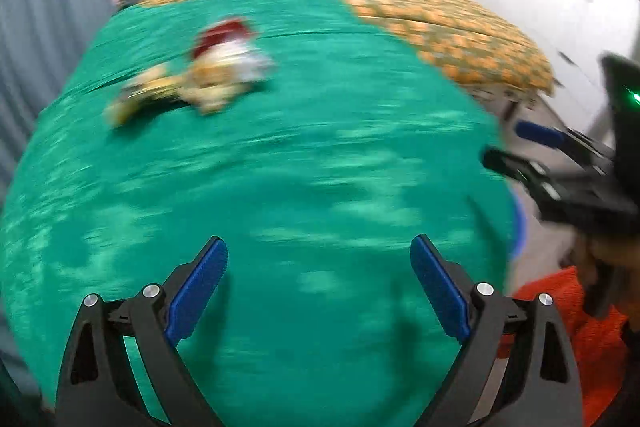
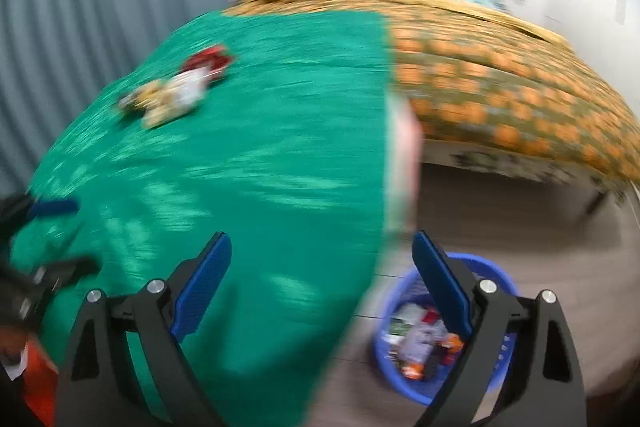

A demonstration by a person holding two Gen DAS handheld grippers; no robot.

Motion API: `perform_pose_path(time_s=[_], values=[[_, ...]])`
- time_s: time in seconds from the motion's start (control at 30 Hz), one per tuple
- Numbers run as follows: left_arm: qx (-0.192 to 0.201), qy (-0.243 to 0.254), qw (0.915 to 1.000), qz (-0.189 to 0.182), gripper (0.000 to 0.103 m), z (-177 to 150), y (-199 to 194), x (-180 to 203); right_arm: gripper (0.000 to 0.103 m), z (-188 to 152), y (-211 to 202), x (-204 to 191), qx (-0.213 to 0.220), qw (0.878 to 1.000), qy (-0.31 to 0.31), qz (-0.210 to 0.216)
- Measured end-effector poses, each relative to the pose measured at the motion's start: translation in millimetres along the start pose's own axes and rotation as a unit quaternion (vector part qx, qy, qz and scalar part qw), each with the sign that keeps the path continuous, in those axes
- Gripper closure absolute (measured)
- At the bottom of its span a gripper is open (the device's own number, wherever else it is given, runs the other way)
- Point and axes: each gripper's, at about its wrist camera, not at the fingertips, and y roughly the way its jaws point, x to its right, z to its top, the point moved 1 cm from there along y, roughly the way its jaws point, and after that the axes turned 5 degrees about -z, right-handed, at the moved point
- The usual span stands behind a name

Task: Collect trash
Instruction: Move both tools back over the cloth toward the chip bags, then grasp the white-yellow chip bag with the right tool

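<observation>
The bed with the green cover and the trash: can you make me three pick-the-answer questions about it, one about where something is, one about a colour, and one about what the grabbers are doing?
1. Where does the basket stand?
A. on the green cover
B. on the floor beside the bed
C. on the orange blanket

2. What colour is the basket?
A. blue
B. red
C. yellow

3. How are the left gripper and the right gripper?
A. both shut on wrappers
B. one open, one shut
C. both open and empty

Answers:
1. B, the right wrist view shows it on the floor next to the green cover.
2. A, its rim and walls are blue.
3. C, the jaws stand wide apart with nothing between them, and the pile of wrappers lies farther off on the cover.
</observation>
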Motion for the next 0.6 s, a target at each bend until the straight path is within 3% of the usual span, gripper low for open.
perform_pose_path(time_s=[0.13, 0.3, 0.4, 0.6], values=[[0.001, -0.032, 0.9985, 0.044, 0.011, 6.8, 0.2, -65.3, 0.014, 14.8, 21.3, -51.4, -0.017, 0.999, -0.038, 0.03], [-0.012, -0.062, 0.9941, 0.089, 0.011, 17.5, 12.3, -128.8, 0.014, 33.3, 44.9, -79.5, -0.035, 0.996, -0.07, 0.031], [-0.018, -0.071, 0.9933, 0.089, 0.009, 18.9, 21.1, -146.6, 0.014, 51.9, 58.0, -88.2, -0.036, 0.995, -0.091, 0.028], [-0.007, -0.077, 0.993, 0.089, 0.006, 20.8, 26.2, -145.1, 0.014, 93.9, 86.7, -115.7, -0.014, 0.991, -0.127, 0.03]])
